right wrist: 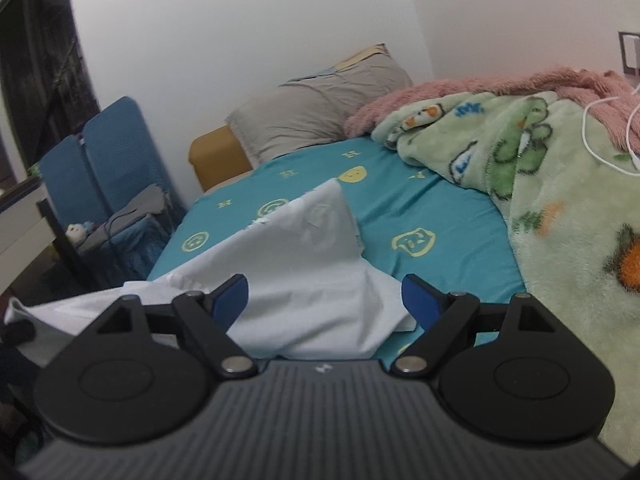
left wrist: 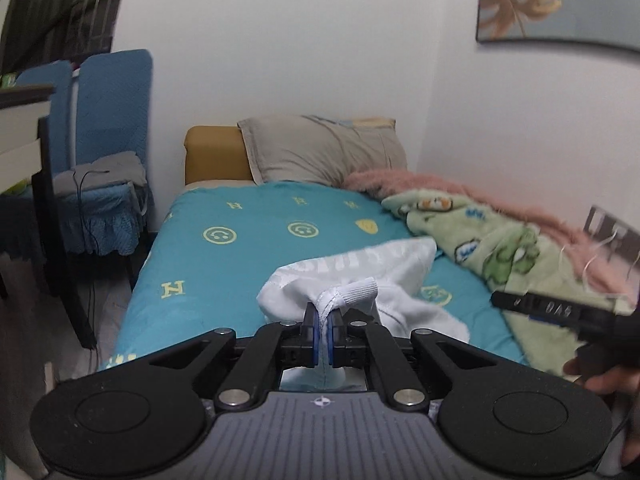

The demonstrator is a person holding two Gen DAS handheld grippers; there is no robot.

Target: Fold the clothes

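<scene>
At the far left, off the bed's left edge, two blue-covered chairs (left wrist: pixel 108 128) stand against the wall, with grey cloth and a thin black cable on one seat. A mustard headboard (left wrist: pixel 214 154) sits at the bed's head, and a grey pillow (left wrist: pixel 320 148) leans on it.

The teal sheet (left wrist: pixel 240 264) is printed with pale yellow smiley faces and the letter "H", repeated across it.

My left gripper (left wrist: pixel 325 326) has its blue-padded fingers pressed nearly together on a ribbed cuff of the white garment (left wrist: pixel 352 280), which bunches up just beyond my fingertips near the foot edge of the bed, roughly mid-width. Grey lettering runs across the garment's raised fold, but it is turned away and I cannot read it.

My right gripper (right wrist: pixel 326 300) has its fingers spread wide, gripping nothing; the white cloth lies between and under them, one corner peaked up over the sheet.

Along the bed's right edge lies a green fleece blanket (left wrist: pixel 500 240) with cartoon frogs and small blue writing too blurred to read, and a fuzzy pink blanket (left wrist: pixel 440 186) sits behind it by the wall. A white cable (right wrist: pixel 600 136) loops over the blankets. In the left view my right gripper's side shows mirrored characters I cannot read for sure.
</scene>
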